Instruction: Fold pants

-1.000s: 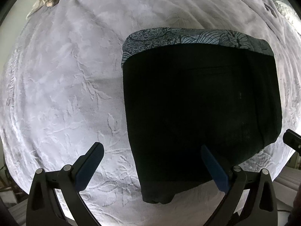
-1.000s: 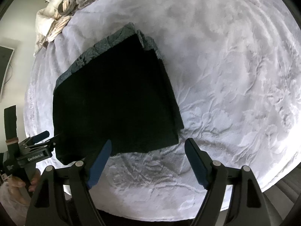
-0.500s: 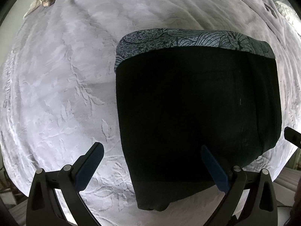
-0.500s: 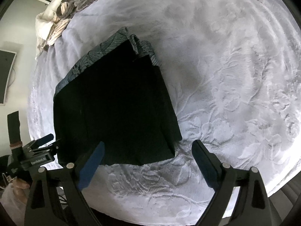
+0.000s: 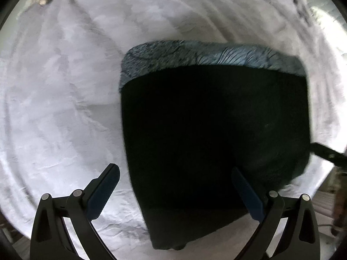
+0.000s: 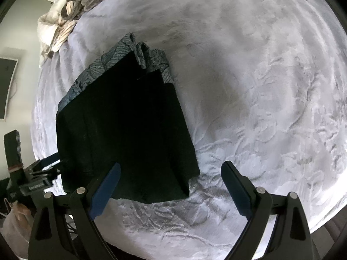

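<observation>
The pants (image 5: pixel 214 138) lie folded into a dark, nearly square bundle on the bedspread (image 5: pixel 65 91), filling the centre and right of the left wrist view. A patterned blue-grey band (image 5: pixel 208 54) runs along the far edge of the bundle, across the upper middle of that frame. The left gripper (image 5: pixel 175 192) hangs over the near edge of the pants with its jaws spread wide and nothing between them; one finger shows at lower left over bare bedspread, the other at lower right in front of the dark cloth, though I cannot tell whether that one touches the fabric. At the right edge of the same frame a dark piece of the other tool pokes in, blurred. In the right wrist view the pants (image 6: pixel 125 134) sit left of centre, the band (image 6: pixel 121 54) bunched into a small fold at the upper corner. The right gripper (image 6: pixel 171 186) is also spread wide and empty, its left finger in front of the near edge of the bundle and its right finger over the embossed bedspread (image 6: pixel 260 99). The left gripper (image 6: pixel 46 165) appears at the left edge of this frame, just beside the near left corner of the pants. A heap of cream and grey bedding (image 6: pixel 65 15) lies bunched at upper left, and a dark screen (image 6: pixel 6 86) hangs on the wall at far left.
</observation>
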{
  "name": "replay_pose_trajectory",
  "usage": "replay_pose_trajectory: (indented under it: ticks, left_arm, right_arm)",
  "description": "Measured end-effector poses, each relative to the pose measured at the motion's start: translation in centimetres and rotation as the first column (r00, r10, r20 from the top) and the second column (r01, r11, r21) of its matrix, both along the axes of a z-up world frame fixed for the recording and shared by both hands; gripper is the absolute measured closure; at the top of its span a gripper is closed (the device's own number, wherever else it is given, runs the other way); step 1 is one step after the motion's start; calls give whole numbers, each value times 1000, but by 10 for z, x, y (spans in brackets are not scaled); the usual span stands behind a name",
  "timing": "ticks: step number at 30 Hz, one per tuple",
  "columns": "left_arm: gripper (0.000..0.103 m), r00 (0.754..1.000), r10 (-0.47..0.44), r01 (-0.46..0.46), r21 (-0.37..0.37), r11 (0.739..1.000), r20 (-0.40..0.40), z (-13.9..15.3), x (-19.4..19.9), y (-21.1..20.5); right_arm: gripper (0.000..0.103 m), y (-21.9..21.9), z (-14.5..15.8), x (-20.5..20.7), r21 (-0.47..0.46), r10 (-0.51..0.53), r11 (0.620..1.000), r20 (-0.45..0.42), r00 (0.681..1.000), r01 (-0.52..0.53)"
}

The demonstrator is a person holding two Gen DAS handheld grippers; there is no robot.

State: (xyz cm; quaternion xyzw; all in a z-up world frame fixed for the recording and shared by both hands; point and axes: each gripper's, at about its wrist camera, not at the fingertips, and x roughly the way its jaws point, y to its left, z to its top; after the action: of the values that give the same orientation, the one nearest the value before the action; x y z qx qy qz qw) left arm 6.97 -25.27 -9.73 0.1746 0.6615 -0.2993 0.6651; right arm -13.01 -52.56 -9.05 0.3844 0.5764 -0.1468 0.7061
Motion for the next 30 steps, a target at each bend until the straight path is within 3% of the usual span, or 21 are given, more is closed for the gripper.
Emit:
replay_pose_trajectory:
  ticks: [2,10,17,20,22,23,25,27,30]
  left_arm:
    - [0,999,-7,4,-62,998,-46,-1,9,0]
    - [0,991,-8,-14,-169,986,-130,-20,22,-2]
    - [0,984,9,-43,-191,981,-175,-38,27,-11]
    - [0,979,57,-96,-198,975,-195,-43,29,-13]
    - [0,973,89,-131,-191,973,-211,-46,31,-9]
    - [2,971,105,-147,-190,971,-216,-46,30,-9]
    - [13,969,123,-168,-207,964,-215,-40,28,-10]
    - [27,970,138,-182,-223,958,-198,-30,24,-9]
    - [40,969,157,-201,-244,949,-190,-13,20,-4]
  right_arm:
    - [8,-3,-2,1,5,15,1000,3,1000,-15]
    - [8,-15,-13,14,92,77,992,78,994,-84]
    - [8,-26,-44,42,243,93,961,164,982,-132]
    - [9,-26,-60,46,291,59,952,148,987,-101]
    - [17,-28,-69,43,345,3,937,144,990,-53]
    - [20,-29,-70,41,368,-18,929,144,989,-36]
    - [36,-29,-67,37,378,-24,925,157,987,-38]
    - [44,-30,-61,32,395,-31,918,172,985,-40]
    - [51,-28,-48,32,393,-11,917,193,981,-67]
